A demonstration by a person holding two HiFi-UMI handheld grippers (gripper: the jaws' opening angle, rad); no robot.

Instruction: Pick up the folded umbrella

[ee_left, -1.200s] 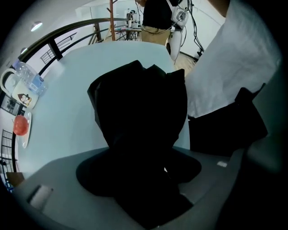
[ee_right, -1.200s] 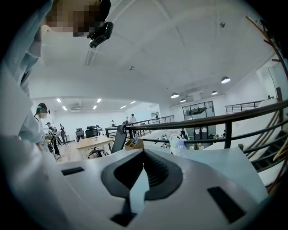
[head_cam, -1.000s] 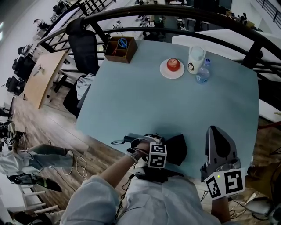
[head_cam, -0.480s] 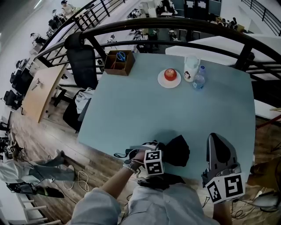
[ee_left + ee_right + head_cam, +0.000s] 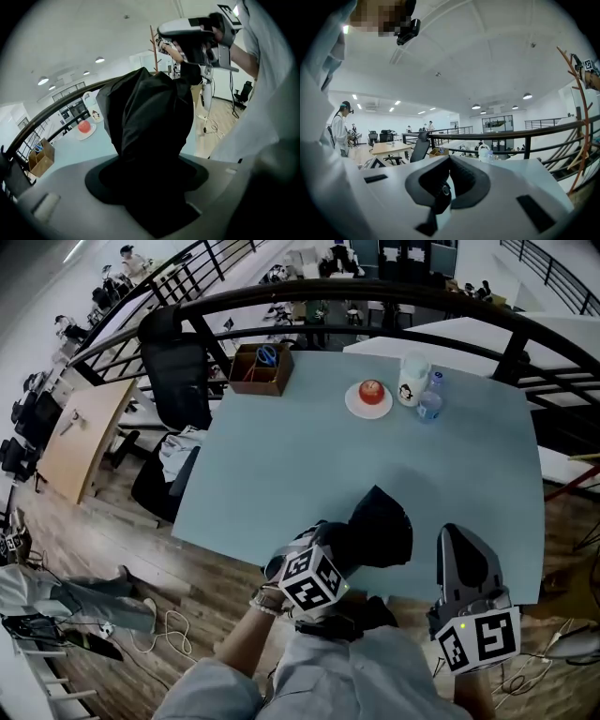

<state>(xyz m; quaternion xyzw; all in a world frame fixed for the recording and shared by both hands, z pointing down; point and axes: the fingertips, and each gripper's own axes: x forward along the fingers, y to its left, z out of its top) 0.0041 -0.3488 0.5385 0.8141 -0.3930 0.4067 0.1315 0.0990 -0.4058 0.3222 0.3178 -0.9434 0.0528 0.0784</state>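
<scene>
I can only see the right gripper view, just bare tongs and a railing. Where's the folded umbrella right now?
Observer: The left gripper has it. Its tongs are clamped on the black folded umbrella.
Operator: Is it on the table or in the air?
Observer: The head view shows it tilted up over the near edge of the table, apparently off the surface.
Operator: Where is the right gripper relative to it?
Observer: The right gripper sits just right of the umbrella, apart from it, by the same near edge.
</scene>
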